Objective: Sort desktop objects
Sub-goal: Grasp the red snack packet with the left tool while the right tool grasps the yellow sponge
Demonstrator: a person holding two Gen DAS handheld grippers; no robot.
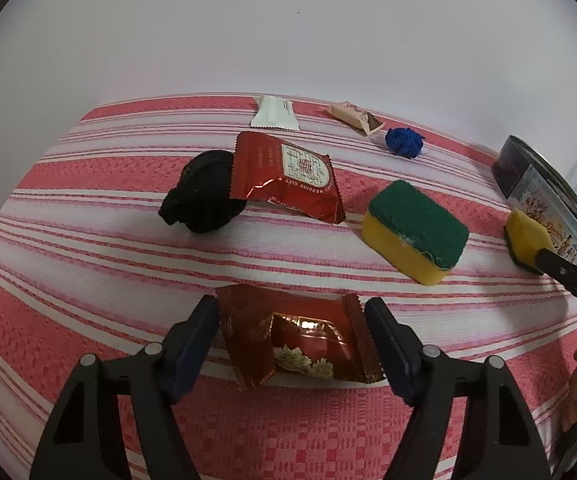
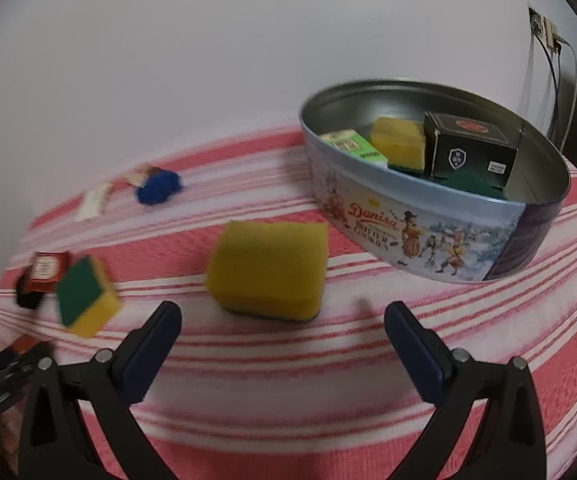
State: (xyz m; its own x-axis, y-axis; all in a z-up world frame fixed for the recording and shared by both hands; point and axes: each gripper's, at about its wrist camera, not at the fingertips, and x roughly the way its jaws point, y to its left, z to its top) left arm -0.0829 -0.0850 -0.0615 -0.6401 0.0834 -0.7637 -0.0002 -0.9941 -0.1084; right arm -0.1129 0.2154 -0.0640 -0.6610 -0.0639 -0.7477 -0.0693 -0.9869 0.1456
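Clutter lies spread across the striped cloth (image 1: 88, 240), apparently waiting to be sorted into the tin (image 2: 428, 240) at the far right. Farthest left sits a black bundle (image 1: 198, 200) with a red packet (image 1: 288, 176) propped against it; behind them lie a white sachet (image 1: 274, 114), a tan wrapper (image 1: 352, 116) and a blue ball (image 1: 403, 142), well apart from one another. In the left wrist view, the left gripper (image 1: 291, 340) has its jaws partly open on either side of a second red packet (image 1: 300, 344), the fingers (image 1: 192, 340) at or just beside its crimped edges; it looks like a grasp about to close, though I cannot tell whether it already pinches. Right of that stands a green-topped sponge (image 1: 416, 228). Further right, the right gripper (image 2: 282, 320) is spread wide and empty, just short of a yellow sponge (image 2: 268, 268) lying scourer-down, likely its next pick. The tin already holds a green box (image 2: 352, 144), another sponge (image 2: 398, 144) and a black box (image 2: 472, 152), so sorting seems partly done.
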